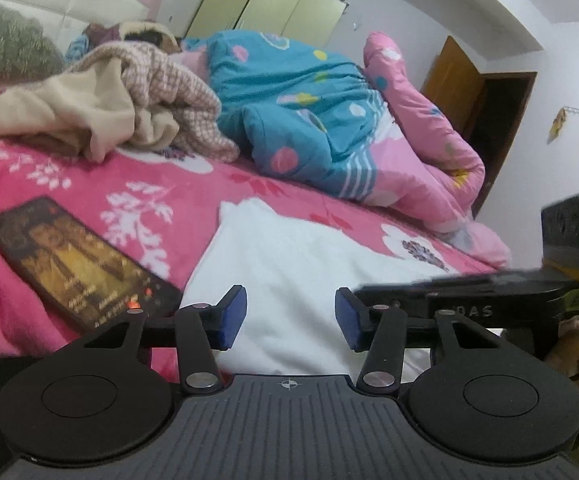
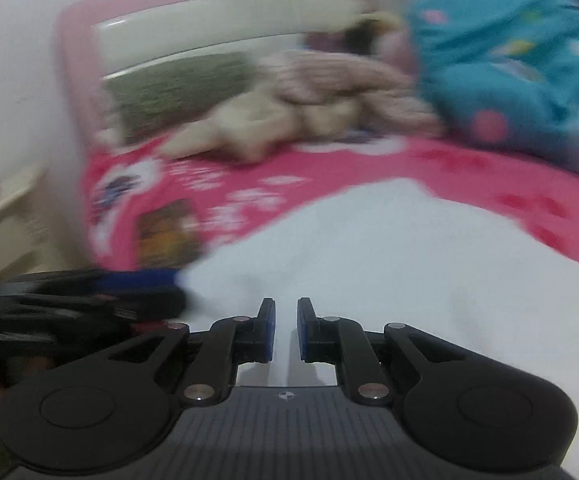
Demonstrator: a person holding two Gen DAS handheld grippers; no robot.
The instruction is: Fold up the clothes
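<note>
The left hand-held gripper [image 1: 290, 316] is released, its pads wide apart, with the white garment [image 1: 309, 264] directly ahead and beneath. The right hand-held gripper [image 2: 286, 330] stands nearly closed, a narrow gap left, nothing visibly pinched. The garment lies on the pink bed [image 1: 89, 184], running away toward the far side; both are at its near edge, about equally close. A phone [image 1: 77, 264] lies left.

White garment [image 1: 301, 256], pink floral bedsheet [image 1: 89, 184]
</note>
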